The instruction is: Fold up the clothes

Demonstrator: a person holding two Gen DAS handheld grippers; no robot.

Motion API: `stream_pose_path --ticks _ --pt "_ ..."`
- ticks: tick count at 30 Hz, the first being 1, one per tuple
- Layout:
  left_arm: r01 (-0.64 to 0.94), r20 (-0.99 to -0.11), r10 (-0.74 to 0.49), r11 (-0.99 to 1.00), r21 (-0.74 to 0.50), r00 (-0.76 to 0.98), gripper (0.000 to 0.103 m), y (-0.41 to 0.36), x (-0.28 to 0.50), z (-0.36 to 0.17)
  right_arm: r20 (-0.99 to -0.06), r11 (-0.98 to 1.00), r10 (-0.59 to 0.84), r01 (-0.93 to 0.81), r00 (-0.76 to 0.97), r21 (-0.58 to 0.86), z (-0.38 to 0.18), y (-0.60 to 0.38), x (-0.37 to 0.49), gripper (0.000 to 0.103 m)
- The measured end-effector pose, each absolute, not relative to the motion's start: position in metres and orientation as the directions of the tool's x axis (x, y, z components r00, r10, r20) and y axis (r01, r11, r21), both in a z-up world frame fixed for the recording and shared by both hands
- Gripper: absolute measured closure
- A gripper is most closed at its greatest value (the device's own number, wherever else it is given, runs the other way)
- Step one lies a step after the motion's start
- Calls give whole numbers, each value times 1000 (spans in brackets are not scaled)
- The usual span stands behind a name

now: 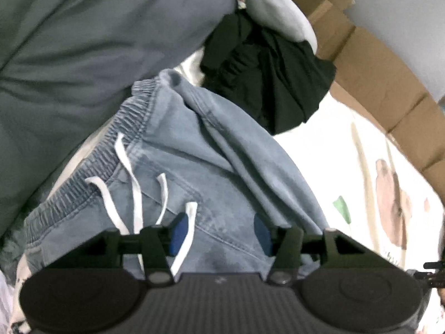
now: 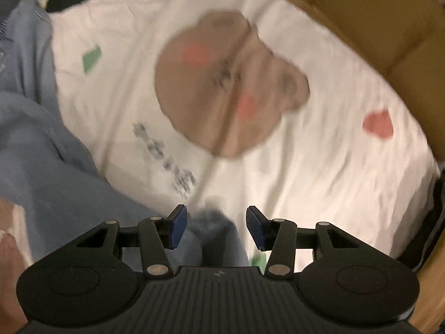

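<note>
Left wrist view showed the left hand-held gripper (image 1: 221, 235) with jaws apart above light-blue drawstring shorts (image 1: 194, 172) on a bear-print sheet (image 1: 361, 172). The right hand-held gripper (image 2: 216, 227) stood likewise apart, straddling the shorts' bunched edge.

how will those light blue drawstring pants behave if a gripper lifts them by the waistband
The light blue pants lie in soft folds, so they would probably sag and drape. The white drawstring lies loose and would likely dangle. The gathered waistband looks thick enough to pinch.

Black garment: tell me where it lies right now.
In the left wrist view the black garment lies bunched at upper centre, just beyond the blue pants, beside the cardboard.
</note>
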State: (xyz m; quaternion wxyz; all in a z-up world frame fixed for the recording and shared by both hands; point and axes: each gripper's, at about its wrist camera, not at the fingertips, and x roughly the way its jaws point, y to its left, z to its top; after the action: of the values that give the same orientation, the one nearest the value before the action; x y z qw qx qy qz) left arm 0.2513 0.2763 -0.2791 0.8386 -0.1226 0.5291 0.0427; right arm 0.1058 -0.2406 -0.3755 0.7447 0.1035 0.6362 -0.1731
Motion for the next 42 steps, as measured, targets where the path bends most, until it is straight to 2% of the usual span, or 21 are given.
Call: stream_pose_path --ticks 4,6,7,8,10,17,26,42 --pt "-205 -907 -92 960 -190 412 47 264 256 -281 -989 878 -144 466 44 -107 -396 -248 87 50" --pt "-199 -908 -103 960 -198 406 48 256 256 -278 -996 874 -79 484 50 -46 -400 -251 75 70" --pt "-193 -907 -111 960 -204 406 48 252 256 -276 -997 872 -45 489 56 -12 -400 -252 69 88" --pt "-184 -905 -122 960 -213 407 48 247 255 -274 -997 873 -32 488 72 8 -395 -250 63 94" --pt "-167 -902 -135 961 -219 410 47 239 253 -269 -994 876 -19 480 112 37 -383 -245 52 98" --pt "-126 -901 -158 966 -226 405 45 221 247 -253 -969 871 8 474 249 128 -321 -216 1 98" --pt "-97 -907 -144 976 -197 396 44 214 246 -236 -938 840 64 489 340 235 -275 -170 -71 98" --pt "-68 -939 -120 986 -150 322 43 199 240 -254 -894 710 333 544 300 447 -341 -105 -159 98"
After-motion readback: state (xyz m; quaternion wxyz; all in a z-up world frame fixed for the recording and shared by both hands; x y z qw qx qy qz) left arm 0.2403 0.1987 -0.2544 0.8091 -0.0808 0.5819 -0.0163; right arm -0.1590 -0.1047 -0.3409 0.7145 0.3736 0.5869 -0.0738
